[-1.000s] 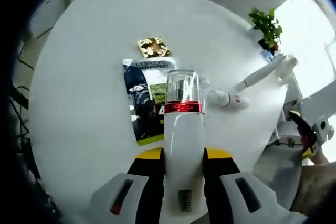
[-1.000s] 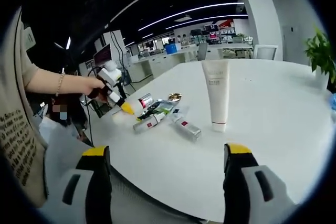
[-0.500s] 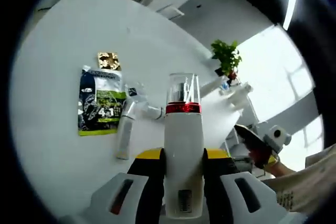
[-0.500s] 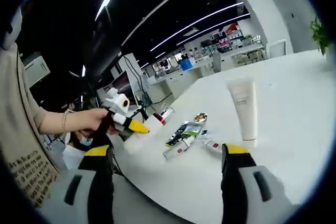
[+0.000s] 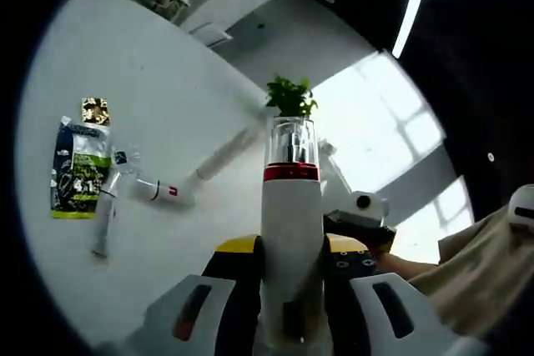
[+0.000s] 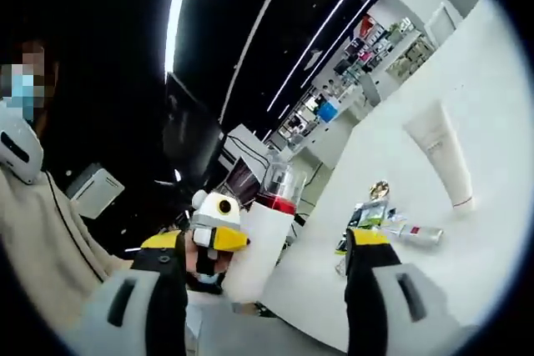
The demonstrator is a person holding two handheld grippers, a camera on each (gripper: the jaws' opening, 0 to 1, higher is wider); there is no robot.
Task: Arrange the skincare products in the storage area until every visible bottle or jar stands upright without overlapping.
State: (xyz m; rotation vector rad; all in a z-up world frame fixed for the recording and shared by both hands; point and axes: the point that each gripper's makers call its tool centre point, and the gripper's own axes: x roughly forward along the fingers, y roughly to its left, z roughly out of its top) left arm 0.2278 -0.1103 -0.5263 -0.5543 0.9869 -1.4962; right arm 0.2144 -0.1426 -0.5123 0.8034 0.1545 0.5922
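White round surface (image 5: pixel 167 122), office behind.
My left tool (image 5: pixel 288 248) grips the bottle (image 5: pixel 291 206) mid-air, right tool (image 6: pixel 265 243) wide open. I'd lower it base-first onto bare space beside the tube (image 6: pixel 440 149).

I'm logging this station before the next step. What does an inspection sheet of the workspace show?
Surface: white table.
Job's things: white bottle with red band and clear cap, held; white tube upright; small tubes and sachet lying flat.
Clutter: gold packet.
Tongs: left tongs shut on bottle; right tongs open.
Cables: nothing seen.
Surroundings: plant, bright window, office desks.
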